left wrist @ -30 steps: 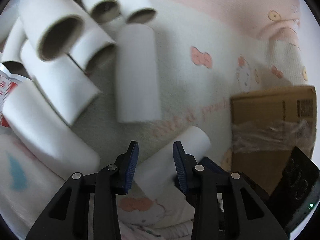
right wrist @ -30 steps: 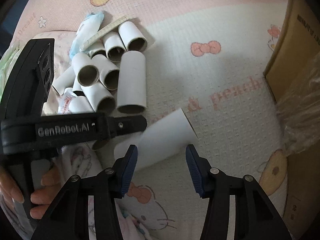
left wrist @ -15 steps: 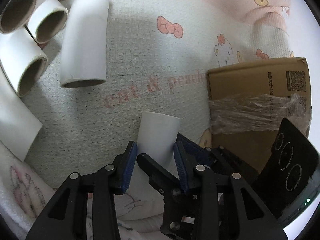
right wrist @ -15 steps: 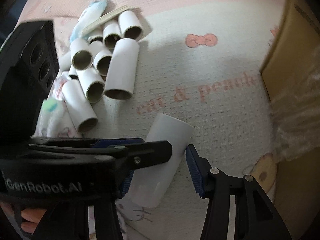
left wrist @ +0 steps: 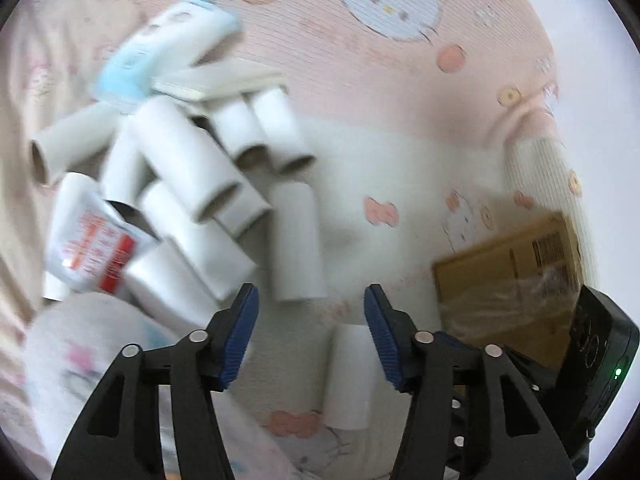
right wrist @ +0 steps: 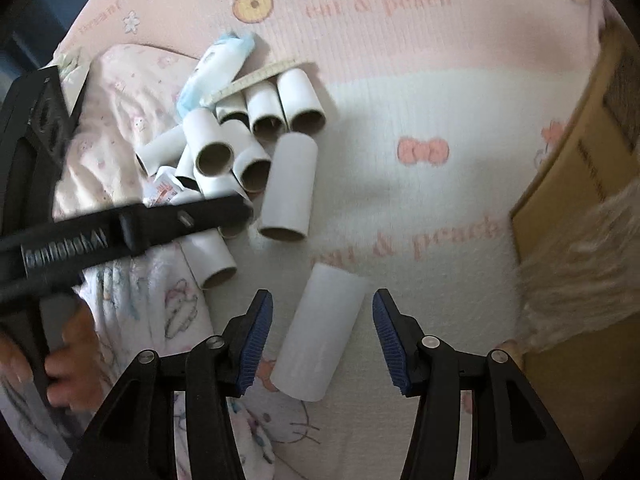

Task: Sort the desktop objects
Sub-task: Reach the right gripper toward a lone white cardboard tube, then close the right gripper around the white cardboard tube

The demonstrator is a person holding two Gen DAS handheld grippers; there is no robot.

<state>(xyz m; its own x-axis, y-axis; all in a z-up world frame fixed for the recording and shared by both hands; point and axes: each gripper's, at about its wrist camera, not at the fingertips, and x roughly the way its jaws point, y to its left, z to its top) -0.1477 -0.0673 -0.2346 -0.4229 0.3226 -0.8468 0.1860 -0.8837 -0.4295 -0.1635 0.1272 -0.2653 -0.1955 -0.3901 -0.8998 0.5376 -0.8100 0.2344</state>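
Between the fingers of the right tool (right wrist: 322, 320): a lone tube (right wrist: 320, 336), flat on the blanket (right wrist: 400, 92), left of the box (right wrist: 560, 200) and close to it. Long axis aslant: near end toward the left finger, far end tipped toward the box. Jaws opening, pads clear of the cardboard on both sides, nothing gripped.

Same tube under the left tool (left wrist: 310, 308) too, low in that view and closer to the finger on the box side. Jaws there opening wide as well, nothing held. From the right wrist view, only a black arm of it visible, well left of the box, with a hand (right wrist: 68, 360) on the grip below.

Judged nearer and better lined up: the right tool, straddling the tube squarely. Likely need for a grasp: a slight roll to cross the axis, then down and closed.

Farther left of the box: the pile (right wrist: 240, 152) of like tubes, mostly with open ends toward the camera, with a sachet (left wrist: 92, 252), a blue-white pack (left wrist: 168, 48) and a ruler (right wrist: 256, 78) among them.

Writing:
- "cat & peach" in pink on the blanket, twice.
- On the left tool, blurred white lettering, seemingly "GenRobot.AI".
- Red print on the sachet, unreadable.
- Barcode label and small black print on the box, unreadable.
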